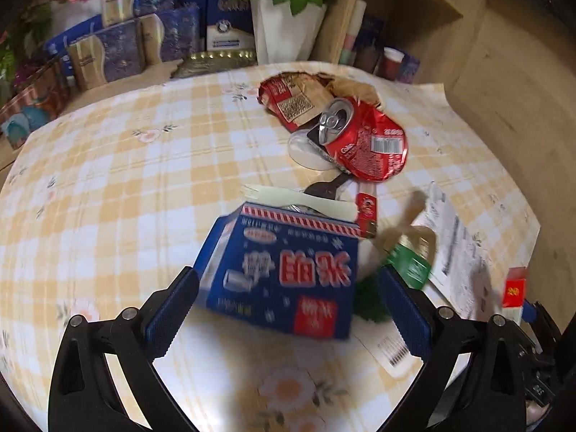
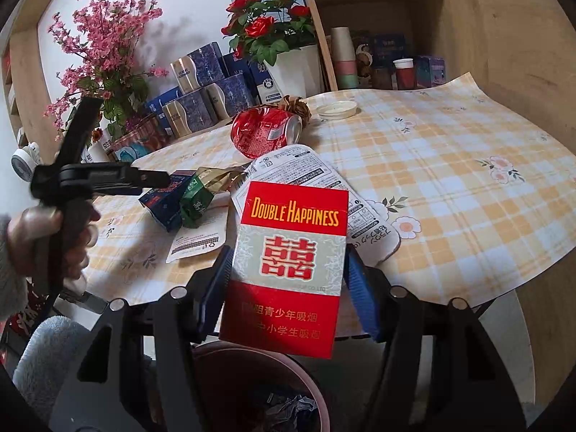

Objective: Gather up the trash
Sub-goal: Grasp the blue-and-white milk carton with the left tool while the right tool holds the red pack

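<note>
Holding a red cigarette pack (image 2: 288, 270) over the bin (image 2: 259, 388) below it, the right gripper (image 2: 288, 288) is mid-job; the left gripper (image 1: 288, 309) gapes around a blue carton (image 1: 284, 270), with a crushed can (image 1: 360, 140) and wrappers beyond.

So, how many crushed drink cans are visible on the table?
1. The crushed red can lies on the far part of the table, beside a torn red wrapper. Others may hide under the litter.

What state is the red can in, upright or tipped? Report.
Tipped and crushed: the red can lies on its side on the tablecloth, its dented top facing sideways.
</note>
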Demonstrator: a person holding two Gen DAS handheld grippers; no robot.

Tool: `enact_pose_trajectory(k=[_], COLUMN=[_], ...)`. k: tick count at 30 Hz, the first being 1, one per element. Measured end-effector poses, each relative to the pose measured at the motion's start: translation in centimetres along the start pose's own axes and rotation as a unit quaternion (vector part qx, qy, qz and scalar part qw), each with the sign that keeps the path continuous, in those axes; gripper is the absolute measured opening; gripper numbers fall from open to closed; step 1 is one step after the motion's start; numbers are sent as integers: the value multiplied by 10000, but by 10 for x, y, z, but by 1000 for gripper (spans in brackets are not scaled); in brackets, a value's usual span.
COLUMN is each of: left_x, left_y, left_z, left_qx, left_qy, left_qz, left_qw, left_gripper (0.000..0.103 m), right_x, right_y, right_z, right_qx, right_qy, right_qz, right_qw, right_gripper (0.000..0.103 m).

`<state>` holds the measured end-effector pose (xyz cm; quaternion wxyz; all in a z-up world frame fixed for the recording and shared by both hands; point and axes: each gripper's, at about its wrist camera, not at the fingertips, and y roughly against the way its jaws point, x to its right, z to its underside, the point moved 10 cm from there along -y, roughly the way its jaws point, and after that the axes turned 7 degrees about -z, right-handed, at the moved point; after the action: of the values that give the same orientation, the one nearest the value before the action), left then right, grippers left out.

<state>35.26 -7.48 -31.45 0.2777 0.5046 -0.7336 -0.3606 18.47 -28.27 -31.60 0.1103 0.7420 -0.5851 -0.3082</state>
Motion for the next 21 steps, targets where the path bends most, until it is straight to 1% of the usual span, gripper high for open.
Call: enact_pose_trajectory(k=[2, 5, 6, 8, 10, 13, 14, 15, 21], left_x=[0, 5, 6, 10, 11, 5, 2, 0, -19], left_y=[-9, -20, -23, -30, -35, -42, -41, -39, -13], left_z=[-4, -3, -1, 1, 4, 8, 8, 8, 2], left_qx=[-65, -208, -256, -310, -363, -510, -462, -415, 20], left_qy=[-43, -110, -156, -359, -445, -401, -374, -359, 80], left_qz=[7, 158, 155, 54, -13, -148, -250, -295, -413], left_qw=[10000, 9996, 9994, 9989, 9984, 9978, 9979, 9981, 9991], left_gripper=[97, 97, 97, 97, 97, 97, 85, 84, 83], right_x=[1, 2, 2, 1, 0, -1, -2, -2, -8], right_y=[-2, -4, -5, -7, -10, -12, -13, -14, -14], right_z=[0, 0, 0, 1, 2, 2, 3, 3, 5], right_qx=[-15, -30, -40, -57, -83, -116, -125, -130, -121], right_qy=[-15, -29, -29, -33, -27, -1, 14, 36, 211], right_qz=[0, -9, -12, -21, -33, -54, -54, -55, -23], right_qw=[10000, 10000, 10000, 10000, 10000, 9999, 9999, 9999, 9997], right_gripper=[62, 62, 62, 62, 62, 62, 62, 61, 61])
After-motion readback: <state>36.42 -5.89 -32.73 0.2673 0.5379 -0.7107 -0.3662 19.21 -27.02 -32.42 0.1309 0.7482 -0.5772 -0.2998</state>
